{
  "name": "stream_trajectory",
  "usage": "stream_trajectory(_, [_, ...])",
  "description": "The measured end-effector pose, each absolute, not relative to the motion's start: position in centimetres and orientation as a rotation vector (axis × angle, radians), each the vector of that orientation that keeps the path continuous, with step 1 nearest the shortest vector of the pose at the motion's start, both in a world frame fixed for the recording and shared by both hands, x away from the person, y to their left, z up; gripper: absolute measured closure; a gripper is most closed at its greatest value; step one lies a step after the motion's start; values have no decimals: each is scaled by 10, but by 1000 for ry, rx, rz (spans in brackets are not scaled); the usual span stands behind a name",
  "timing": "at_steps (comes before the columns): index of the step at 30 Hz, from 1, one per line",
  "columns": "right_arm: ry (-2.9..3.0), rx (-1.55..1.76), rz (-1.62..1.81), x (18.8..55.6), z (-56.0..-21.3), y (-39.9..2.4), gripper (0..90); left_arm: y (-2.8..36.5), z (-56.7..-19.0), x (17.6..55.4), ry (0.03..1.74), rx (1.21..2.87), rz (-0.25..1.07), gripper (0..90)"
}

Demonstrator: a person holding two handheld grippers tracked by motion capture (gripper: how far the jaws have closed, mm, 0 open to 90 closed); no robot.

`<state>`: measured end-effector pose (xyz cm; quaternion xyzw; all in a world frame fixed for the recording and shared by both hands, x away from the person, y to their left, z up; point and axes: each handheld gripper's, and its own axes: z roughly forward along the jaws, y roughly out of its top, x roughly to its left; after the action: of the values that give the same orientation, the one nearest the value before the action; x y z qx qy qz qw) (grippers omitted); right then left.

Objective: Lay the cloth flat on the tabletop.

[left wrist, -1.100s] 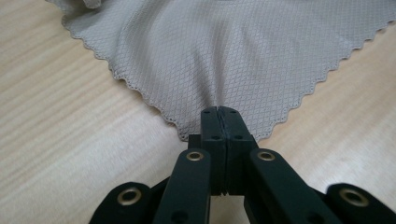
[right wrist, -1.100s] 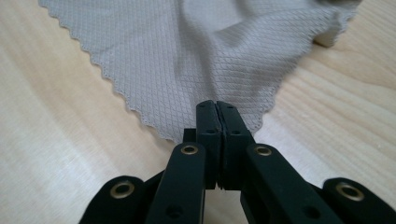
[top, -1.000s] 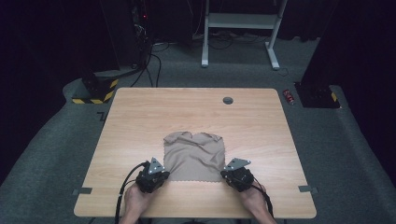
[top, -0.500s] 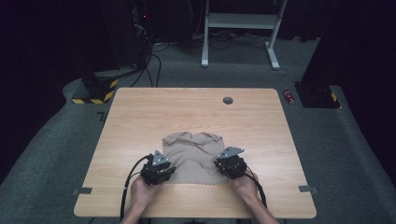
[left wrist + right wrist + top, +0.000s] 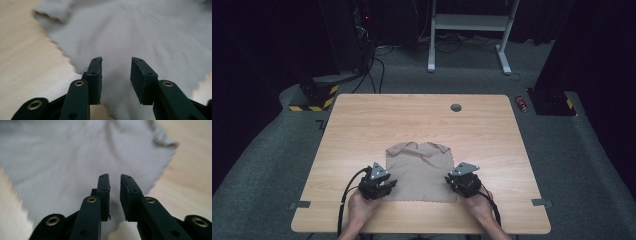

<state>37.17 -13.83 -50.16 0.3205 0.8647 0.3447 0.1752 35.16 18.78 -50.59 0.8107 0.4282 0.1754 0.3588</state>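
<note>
Pale rectangular wooden table [image 5: 362, 130] carried a beige scallop-edged cloth [image 5: 419, 170] near its front middle. Left gripper [image 5: 384, 186] sat at the cloth's front-left corner, jaws apart. Right gripper [image 5: 455, 182] at front-right corner, jaws narrowly parted, gripping nothing.

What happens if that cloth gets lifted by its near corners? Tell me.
The cloth probably goes floppy and sags between the tongs: its far edge already lies rumpled. It looks thin and light, so likely easy to raise. Its zigzag-cut edge may slip from a shallow pinch.
</note>
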Motion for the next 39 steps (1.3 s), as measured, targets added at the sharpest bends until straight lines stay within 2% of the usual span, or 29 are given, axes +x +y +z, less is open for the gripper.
stream_trajectory(10, [2350,1074,1055,440,-496,-126,749,186,-499,412,1220,2032,506,569])
stream_trajectory(18, [2315,1107,980,461,-503,-108,694,175,-506,439,1236,2092,547,552])
stream_trajectory(23, [2326,1135,900,472,-512,-105,707,169,-509,452,1245,2119,561,567])
stream_trajectory(25, [2338,1145,881,476,-514,-105,759,169,-511,454,1262,2115,568,604])
stream_trajectory(28, [2337,1146,870,477,-514,-107,869,171,-513,456,1257,2116,542,715])
stream_trajectory(31, [2329,1140,871,478,-513,-110,888,173,-510,455,1208,2126,567,865])
stream_trajectory(32, [2326,1133,876,478,-512,-110,889,173,-509,455,1205,2121,568,887])
stream_trajectory(36, [2309,1125,918,477,-505,-114,889,175,-501,459,1185,2149,551,895])
stream_trajectory(39, [2294,1139,934,478,-503,-118,889,177,-493,463,1190,2102,525,897])
